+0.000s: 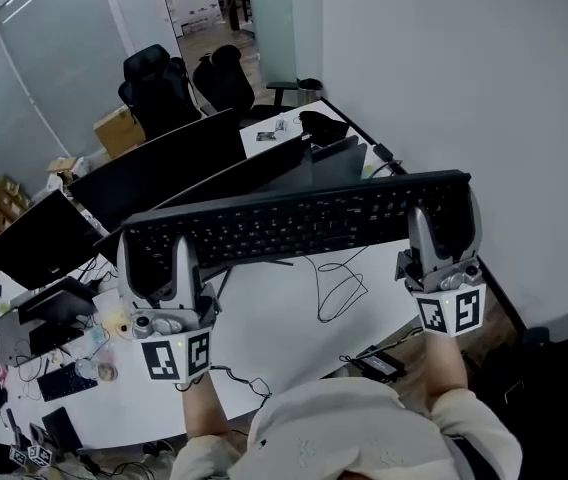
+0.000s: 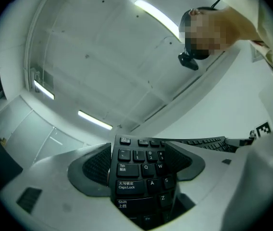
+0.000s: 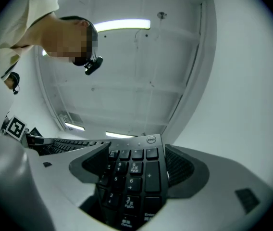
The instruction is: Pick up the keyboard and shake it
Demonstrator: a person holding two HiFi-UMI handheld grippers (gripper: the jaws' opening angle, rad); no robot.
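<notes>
Holding the Dell keyboard (image 1: 294,223) up over the desk (image 1: 294,318), pinched at the Tab end by left gripper (image 1: 171,273) and numpad end by right gripper (image 1: 434,236). Gotta clamp firm, shake short and even.

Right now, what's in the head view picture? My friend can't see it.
A person holds a black keyboard above a white desk, left gripper clamped on one end, right gripper on the other. Dark monitors stand behind.

keyboard (image 2: 137,177) lower rows cut off in gripper views, desk clutter (image 1: 94,353) too small to tell
</notes>
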